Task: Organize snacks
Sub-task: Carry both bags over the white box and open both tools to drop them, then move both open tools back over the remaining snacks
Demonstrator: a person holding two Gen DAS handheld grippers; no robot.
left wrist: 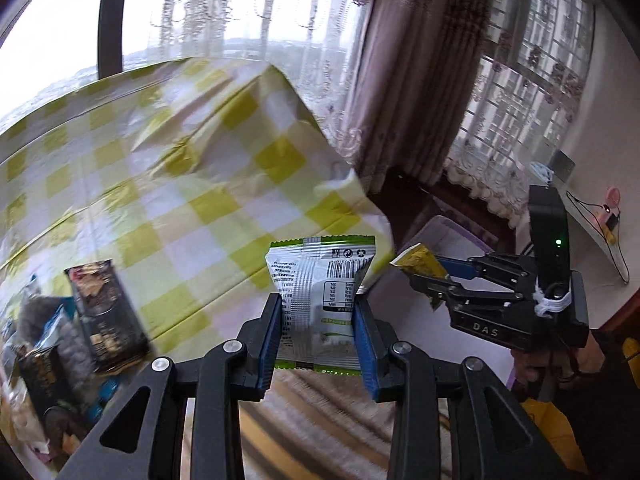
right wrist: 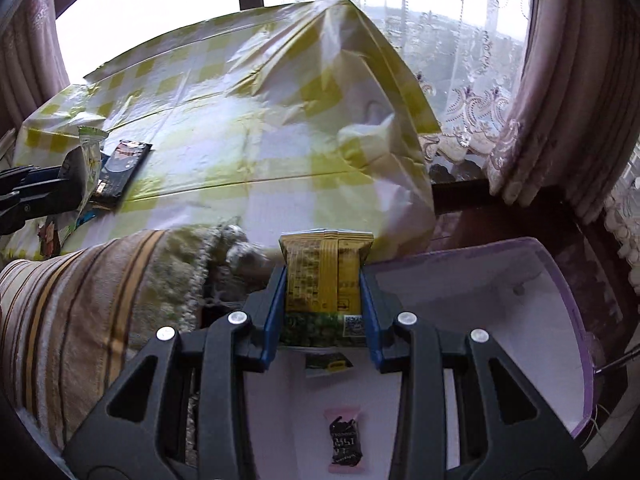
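In the left wrist view, the left hand-held gripper (left wrist: 318, 322) pinches a silver and green snack packet (left wrist: 320, 280) between its blue pads, the packet upright with its printed back and barcode facing the camera. The packet hangs in the air just off the edge of the desk (left wrist: 168, 184), which is covered by a yellow and white checked cloth. On the desk's near left corner lies a pile of other snacks (left wrist: 60, 344), with a dark wrapped bar (left wrist: 106, 316) on top. To the right, the right hand-held gripper (left wrist: 430, 276) is closed on a yellow packet (left wrist: 418, 262), above a white bin with a purple rim (left wrist: 452, 232) that stands beside the desk.

In the right wrist view, the right hand-held gripper (right wrist: 324, 300) clamps the yellow packet (right wrist: 324, 276) upright between its fingers, over the near part of the bin (right wrist: 480, 304). Inside the bin lie a small dark and pink wrapped candy (right wrist: 344, 444) and another small packet (right wrist: 330, 364) directly under the gripper. A striped cushion (right wrist: 80, 320) sits at left, touching the desk's cloth. At the far left edge, the left hand-held gripper (right wrist: 86, 172) holds its pale green packet (right wrist: 91, 152) near a dark bar (right wrist: 122, 172) on the desk (right wrist: 260, 140).
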